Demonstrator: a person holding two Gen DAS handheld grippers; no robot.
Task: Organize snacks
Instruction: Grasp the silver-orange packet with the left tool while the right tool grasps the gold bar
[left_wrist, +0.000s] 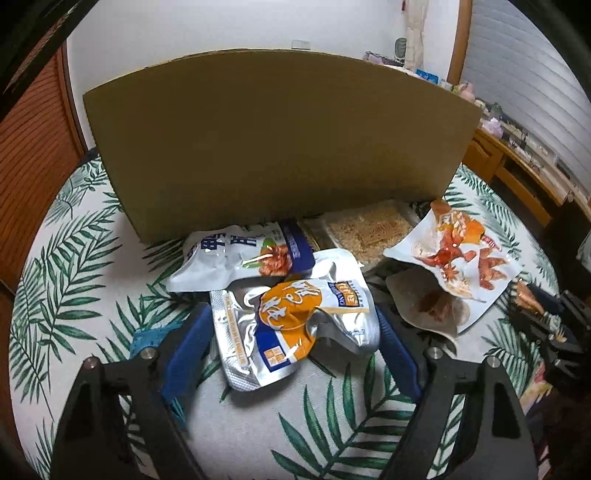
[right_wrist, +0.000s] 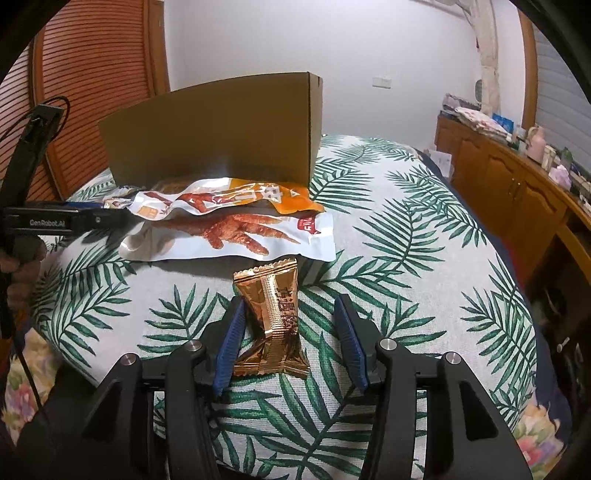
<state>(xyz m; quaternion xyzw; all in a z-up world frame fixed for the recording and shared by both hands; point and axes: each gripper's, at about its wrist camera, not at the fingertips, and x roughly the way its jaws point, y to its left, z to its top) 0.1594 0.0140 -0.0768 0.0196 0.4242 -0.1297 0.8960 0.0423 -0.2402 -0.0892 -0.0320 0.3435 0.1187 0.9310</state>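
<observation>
A brown cardboard box (left_wrist: 280, 140) stands on the leaf-print bed. In front of it lie a white and blue pouch (left_wrist: 236, 254), a silver and orange pouch (left_wrist: 295, 317), a clear pack of noodles (left_wrist: 369, 229) and chicken-feet bags (left_wrist: 454, 254). My left gripper (left_wrist: 295, 325) is open, its blue fingers on either side of the silver and orange pouch. My right gripper (right_wrist: 291, 321) is open around a small copper foil packet (right_wrist: 273, 314) lying on the bed. The box (right_wrist: 221, 133) and the chicken-feet bags (right_wrist: 236, 225) lie beyond it.
The left gripper's black body (right_wrist: 55, 221) reaches in from the left in the right wrist view; the right gripper (left_wrist: 546, 317) shows at the right edge of the left wrist view. A wooden cabinet (right_wrist: 509, 184) with clutter runs along the right. A louvred door (right_wrist: 96, 74) stands behind the box.
</observation>
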